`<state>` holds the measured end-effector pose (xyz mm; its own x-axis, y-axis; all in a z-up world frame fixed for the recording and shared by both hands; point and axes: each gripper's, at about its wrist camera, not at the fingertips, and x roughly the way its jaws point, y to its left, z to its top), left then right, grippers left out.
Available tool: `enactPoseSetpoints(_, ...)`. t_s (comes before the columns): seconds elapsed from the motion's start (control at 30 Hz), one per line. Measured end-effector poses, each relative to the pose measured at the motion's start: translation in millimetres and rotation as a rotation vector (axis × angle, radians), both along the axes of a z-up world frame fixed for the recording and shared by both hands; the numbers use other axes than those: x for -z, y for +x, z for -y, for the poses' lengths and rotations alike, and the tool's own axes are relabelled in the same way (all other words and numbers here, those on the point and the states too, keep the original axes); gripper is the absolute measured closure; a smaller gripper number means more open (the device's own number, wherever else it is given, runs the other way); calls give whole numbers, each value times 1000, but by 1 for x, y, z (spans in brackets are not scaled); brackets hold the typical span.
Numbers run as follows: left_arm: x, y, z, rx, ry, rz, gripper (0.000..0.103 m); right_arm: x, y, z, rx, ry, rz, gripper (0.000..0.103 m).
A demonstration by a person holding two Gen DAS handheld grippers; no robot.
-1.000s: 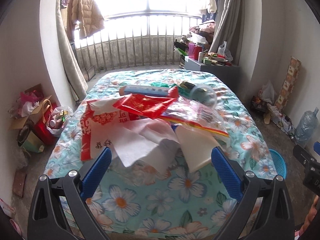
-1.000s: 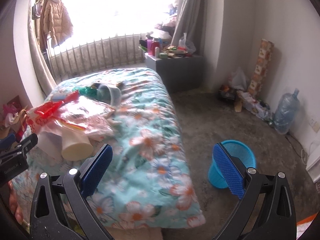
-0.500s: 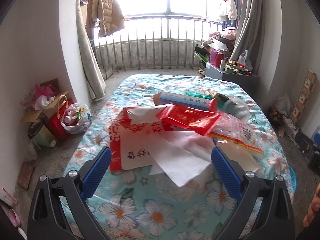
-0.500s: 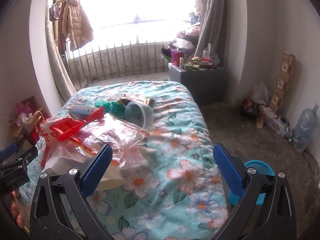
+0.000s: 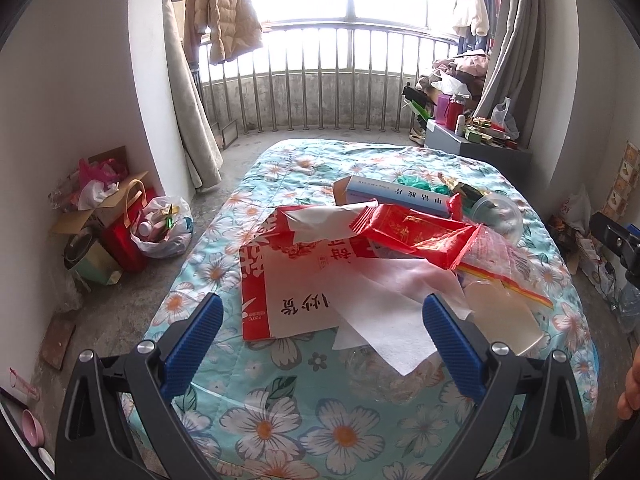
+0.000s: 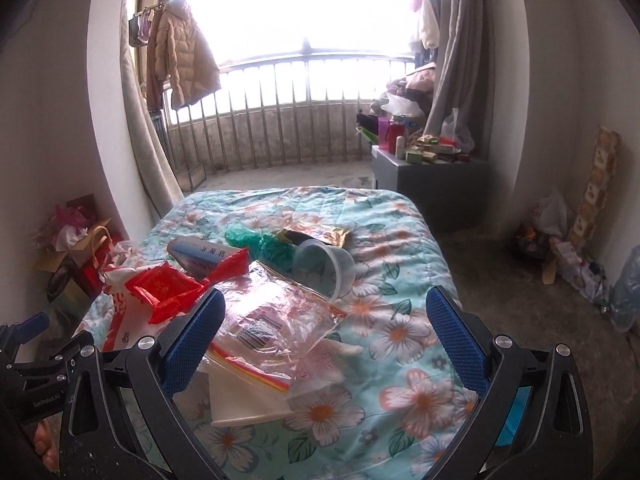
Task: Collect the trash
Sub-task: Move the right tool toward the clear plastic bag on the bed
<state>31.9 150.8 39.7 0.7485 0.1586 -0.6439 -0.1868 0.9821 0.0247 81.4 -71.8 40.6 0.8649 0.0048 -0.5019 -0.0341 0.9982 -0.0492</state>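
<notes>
Approach step, nothing picked up yet. Left tool (image 5: pixel 318 324) wide open and empty, hovering over the near edge of the bed (image 5: pixel 280 420), aimed at the red-and-white paper bag (image 5: pixel 280 292) and white sheet (image 5: pixel 384 320). Right tool (image 6: pixel 326 330) also wide open and empty, aimed at the clear plastic bag (image 6: pixel 276 328). Trash heaped mid-bed: red wrapper (image 5: pixel 412 236), blue box (image 5: pixel 396 196), clear cup (image 6: pixel 324 266), green bag (image 6: pixel 264 246). Blue basket (image 6: pixel 516 416) on the floor, mostly hidden behind the right tool. Next, probably: lower onto a raised, crumpled edge, close, lift, carry to the basket; thin flat sheets likely hard to pinch.
</notes>
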Motion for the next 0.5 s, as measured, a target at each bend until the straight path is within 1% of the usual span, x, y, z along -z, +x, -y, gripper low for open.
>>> enactPoseSetpoints(0.33,5,-4,-8,-12,-2,-29,5,0,7,-13,-45,14,1,7)
enactPoseSetpoints(0.5,8,-6,-7,-8,5,-40,5,4,9,-16,-65,38,-32,7)
